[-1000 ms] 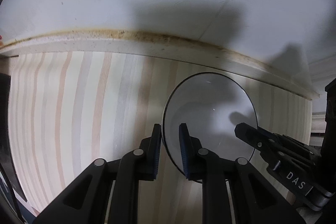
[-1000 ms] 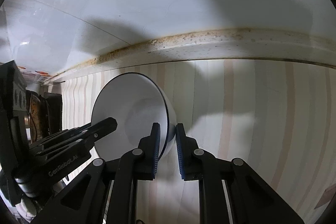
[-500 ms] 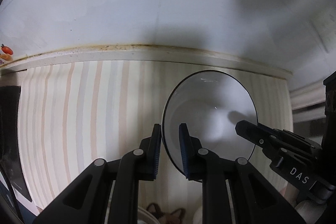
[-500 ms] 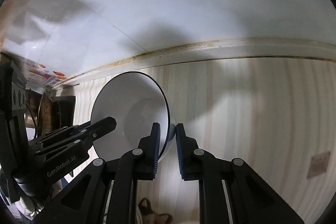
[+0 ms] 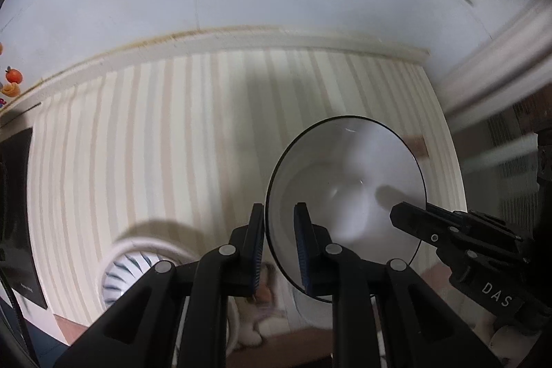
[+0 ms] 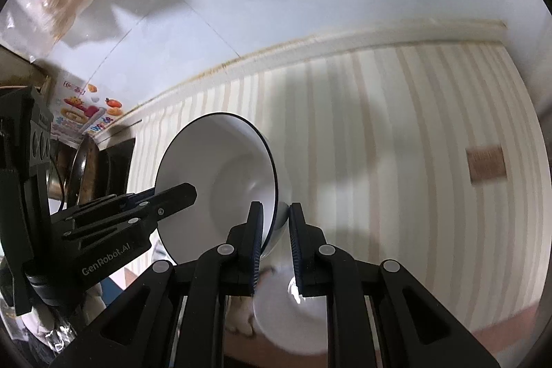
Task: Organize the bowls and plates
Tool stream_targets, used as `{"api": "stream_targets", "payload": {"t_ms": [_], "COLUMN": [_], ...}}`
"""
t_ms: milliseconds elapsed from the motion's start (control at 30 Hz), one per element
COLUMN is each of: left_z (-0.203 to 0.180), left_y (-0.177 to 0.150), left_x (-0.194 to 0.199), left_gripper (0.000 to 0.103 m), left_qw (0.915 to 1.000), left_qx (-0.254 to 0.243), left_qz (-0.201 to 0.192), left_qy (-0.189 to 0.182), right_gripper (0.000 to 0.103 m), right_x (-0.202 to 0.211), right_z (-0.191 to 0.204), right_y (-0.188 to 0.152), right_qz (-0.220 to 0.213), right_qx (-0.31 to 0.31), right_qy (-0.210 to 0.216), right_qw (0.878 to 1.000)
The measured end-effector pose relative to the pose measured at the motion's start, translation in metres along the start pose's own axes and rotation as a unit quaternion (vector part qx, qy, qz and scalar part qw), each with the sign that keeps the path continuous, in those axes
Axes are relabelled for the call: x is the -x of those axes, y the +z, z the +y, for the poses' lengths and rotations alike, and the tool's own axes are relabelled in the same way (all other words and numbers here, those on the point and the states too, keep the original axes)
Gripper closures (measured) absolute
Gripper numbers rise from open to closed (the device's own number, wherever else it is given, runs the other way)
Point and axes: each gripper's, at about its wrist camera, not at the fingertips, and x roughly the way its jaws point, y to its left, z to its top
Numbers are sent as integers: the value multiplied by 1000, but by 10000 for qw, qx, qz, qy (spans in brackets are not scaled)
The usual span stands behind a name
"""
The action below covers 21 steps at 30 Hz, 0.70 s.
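Note:
Both grippers hold one white bowl with a thin dark rim, lifted above the striped table. In the left wrist view the bowl (image 5: 348, 195) opens toward the camera; my left gripper (image 5: 278, 242) is shut on its left rim. My right gripper reaches in from the right (image 5: 448, 237). In the right wrist view the bowl (image 6: 220, 181) tilts left; my right gripper (image 6: 275, 240) is shut on its right rim, and the left gripper (image 6: 124, 219) comes in from the left. A blue-striped plate (image 5: 138, 268) and a white plate (image 6: 293, 323) lie below.
The striped tablecloth (image 5: 165, 143) runs back to a white wall with a stained ledge (image 5: 276, 38). A dark object (image 5: 17, 212) sits at the left table edge. A pan and dark stand (image 6: 89, 175) stand at the far left. A brown tag (image 6: 486, 162) lies on the cloth.
Both grippers have lifted the bowl higher and pulled back. More of the table shows, and plates have come into view below the fingers.

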Motion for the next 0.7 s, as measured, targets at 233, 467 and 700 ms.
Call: {"api": "stream_targets", "payload": {"t_ms": [233,467,700], "left_z": [-27,-34,-37], "left_y": [-43,-61,-70], "left_x": [-22,-43,-57], "left_gripper": [88,88,88], "left_qw": [9990,9974,9958], "left_qx": [-233,-326,-426], "left_qz": [377,628,777], "left_qy": [-34,96,235], "right_gripper": [86,86,86], "right_x": [7,-11,-26], "right_z": [-35,-60,-71], "right_y": [-70,-108,-119], "right_qz": [227,449,581], "right_qx": [-303,-475,-522], "right_qy": [-102,-170,-212], "right_qw": [9992,9977,9967]}}
